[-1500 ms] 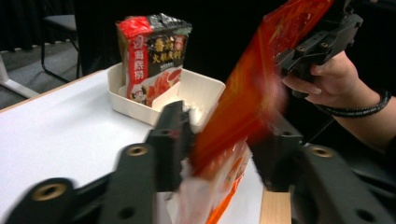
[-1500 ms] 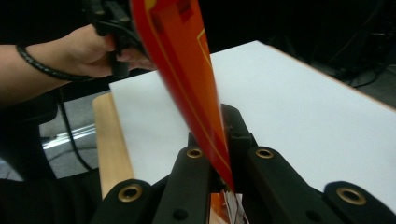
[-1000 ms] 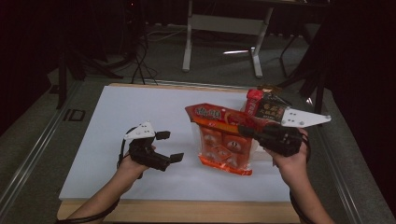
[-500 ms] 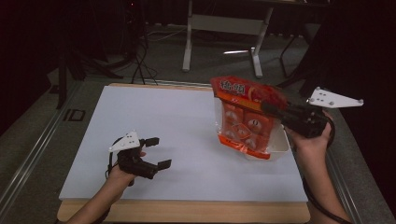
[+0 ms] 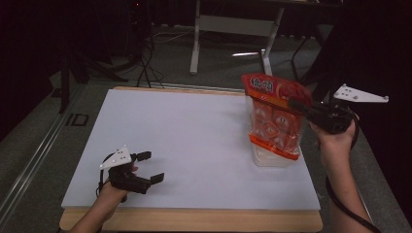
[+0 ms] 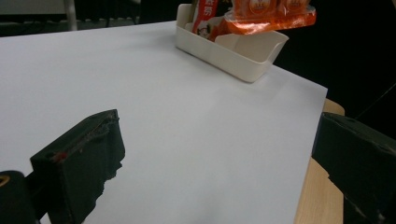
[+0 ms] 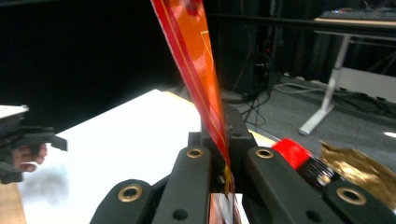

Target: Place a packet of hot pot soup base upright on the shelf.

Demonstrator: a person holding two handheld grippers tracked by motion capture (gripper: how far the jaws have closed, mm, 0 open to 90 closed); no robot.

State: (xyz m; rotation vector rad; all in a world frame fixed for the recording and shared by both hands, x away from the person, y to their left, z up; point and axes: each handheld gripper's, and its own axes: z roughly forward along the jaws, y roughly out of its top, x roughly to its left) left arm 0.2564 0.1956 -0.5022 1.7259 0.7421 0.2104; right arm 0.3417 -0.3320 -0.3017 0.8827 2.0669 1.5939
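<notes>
An orange snack bag (image 5: pixel 273 115) hangs upright over a white bin (image 5: pixel 278 159) at the table's right edge. My right gripper (image 5: pixel 294 104) is shut on the bag's upper right edge; in the right gripper view the bag (image 7: pixel 198 70) rises as a thin strip pinched between the two jaws of the right gripper (image 7: pixel 223 135). My left gripper (image 5: pixel 152 167) stands open low over the near left of the white table (image 5: pixel 184 131), with nothing between its jaws. From the left gripper (image 6: pixel 217 158) the bin (image 6: pixel 233 49) lies far ahead, with the bag's bottom (image 6: pixel 266 16) above it.
A red packet (image 6: pixel 205 21) stands inside the bin. A red-capped item (image 7: pixel 292 151) and a gold wrapper (image 7: pixel 362 170) lie below the right gripper. Beyond the table's far edge are a desk frame (image 5: pixel 199 43) and cables on the floor.
The right gripper lifted the bag off the table and carried it right, over the bin. The left gripper drew back to the near left and sank toward the table.
</notes>
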